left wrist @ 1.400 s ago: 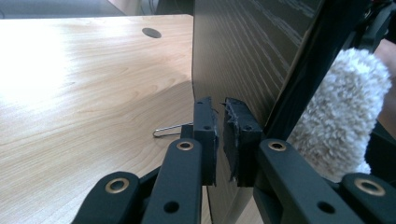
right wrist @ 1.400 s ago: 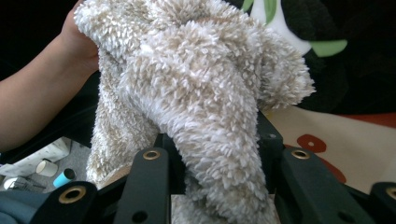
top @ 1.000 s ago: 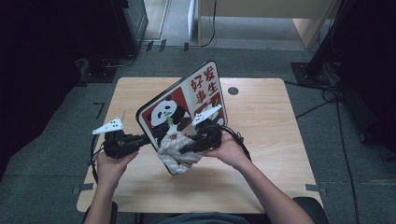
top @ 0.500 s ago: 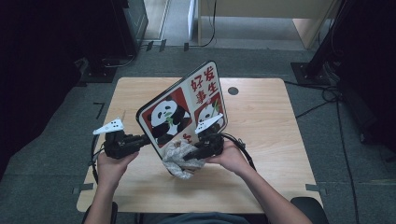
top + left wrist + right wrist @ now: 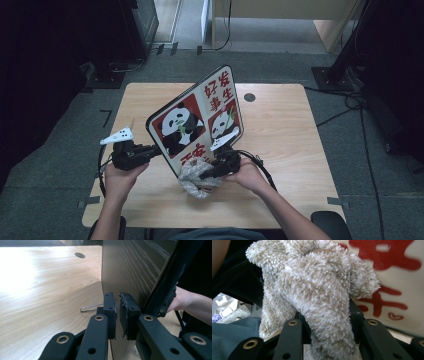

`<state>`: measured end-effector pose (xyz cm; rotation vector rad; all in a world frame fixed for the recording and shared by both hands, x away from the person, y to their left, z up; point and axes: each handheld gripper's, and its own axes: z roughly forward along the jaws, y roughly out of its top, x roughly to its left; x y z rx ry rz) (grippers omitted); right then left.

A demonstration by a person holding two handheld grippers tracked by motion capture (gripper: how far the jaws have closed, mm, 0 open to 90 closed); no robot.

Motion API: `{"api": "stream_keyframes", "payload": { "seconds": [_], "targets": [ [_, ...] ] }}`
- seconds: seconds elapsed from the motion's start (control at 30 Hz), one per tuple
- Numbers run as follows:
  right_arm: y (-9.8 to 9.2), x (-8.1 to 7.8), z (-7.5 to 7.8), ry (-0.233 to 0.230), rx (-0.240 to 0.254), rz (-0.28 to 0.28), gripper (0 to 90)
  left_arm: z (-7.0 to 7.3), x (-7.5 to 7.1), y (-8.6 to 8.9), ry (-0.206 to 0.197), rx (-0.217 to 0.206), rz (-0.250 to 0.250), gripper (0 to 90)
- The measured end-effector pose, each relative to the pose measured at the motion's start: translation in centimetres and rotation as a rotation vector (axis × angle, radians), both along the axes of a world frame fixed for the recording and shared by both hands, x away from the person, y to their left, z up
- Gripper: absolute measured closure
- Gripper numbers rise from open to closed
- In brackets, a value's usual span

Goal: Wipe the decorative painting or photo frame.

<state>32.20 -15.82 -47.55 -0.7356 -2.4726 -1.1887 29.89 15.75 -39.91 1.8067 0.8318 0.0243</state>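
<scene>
I'm pinching the panda board [image 5: 197, 120] edge with my left gripper [image 5: 159, 150] while my right gripper [image 5: 202, 175] is clamping the fluffy cloth [image 5: 196, 178] right below it, blocking its bottom corner.

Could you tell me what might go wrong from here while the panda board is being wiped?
1. The left gripper pinches only the edge of the tilted panda-print board; a firm wipe might twist it loose.
2. The fluffy beige cloth bulges from the right gripper and could slip out.
</scene>
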Motion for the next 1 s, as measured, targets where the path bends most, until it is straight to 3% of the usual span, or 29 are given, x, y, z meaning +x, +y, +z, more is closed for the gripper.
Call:
{"api": "stream_keyframes", "payload": {
  "seconds": [0.17,0.4,0.57,0.63,0.9,1.0],
  "targets": [
    [0.0,-0.2,-0.9,0.010,-0.030,0.009,66.4,0.0,0.0,0.0,0.001,0.001,-0.001,83.3],
    [-0.3,-0.3,-1.8,0.041,-0.017,-0.004,66.4,0.0,-0.2,0.1,-0.002,0.002,-0.003,83.2],
    [-0.4,-0.3,-1.4,0.058,-0.021,0.005,66.9,-0.1,-0.1,0.1,0.000,0.002,-0.003,82.7],
    [-0.4,-0.4,-0.8,0.055,-0.024,0.008,67.5,-0.1,-0.1,0.2,-0.001,0.003,0.001,82.5],
    [-0.1,-0.9,3.9,-0.016,0.045,0.033,67.5,-0.1,-0.1,0.4,0.002,0.005,0.008,82.6],
    [0.3,-0.8,5.7,-0.015,0.062,0.035,67.5,-0.1,-0.1,0.4,0.002,0.001,0.008,82.6]
  ]
}}
